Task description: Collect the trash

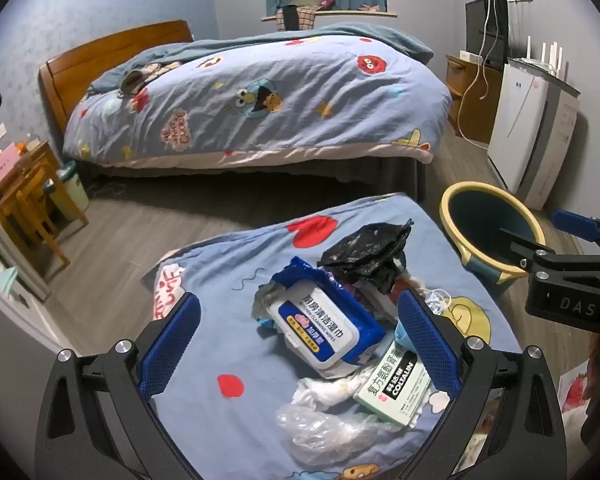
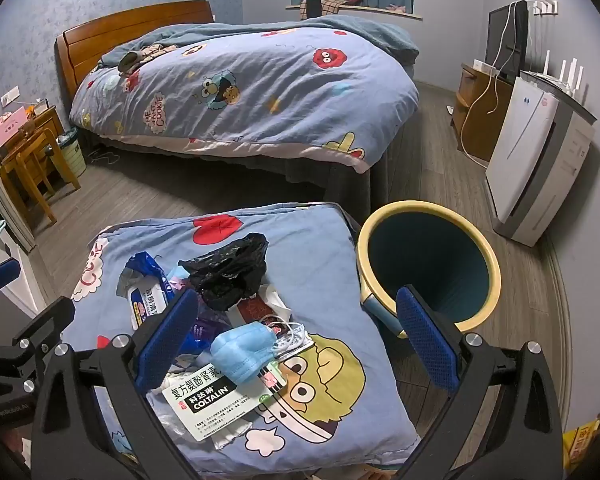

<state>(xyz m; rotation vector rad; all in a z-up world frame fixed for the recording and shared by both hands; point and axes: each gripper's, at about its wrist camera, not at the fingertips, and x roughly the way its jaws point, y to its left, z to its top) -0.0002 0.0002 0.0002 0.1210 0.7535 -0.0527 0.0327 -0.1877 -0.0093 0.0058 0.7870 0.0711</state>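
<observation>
Both pairs of fingers [image 1: 428,332] [image 2: 168,336] are wide open and hold nothing. Trash lies on a cartoon blanket [image 2: 340,280], beside a bin [image 2: 432,272]. A bed [image 2: 252,92] stands behind.

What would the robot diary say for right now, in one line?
stage: before first pick | left gripper: open over wipes pack | right gripper: open over face mask | bin: beside cushion, looks empty
</observation>
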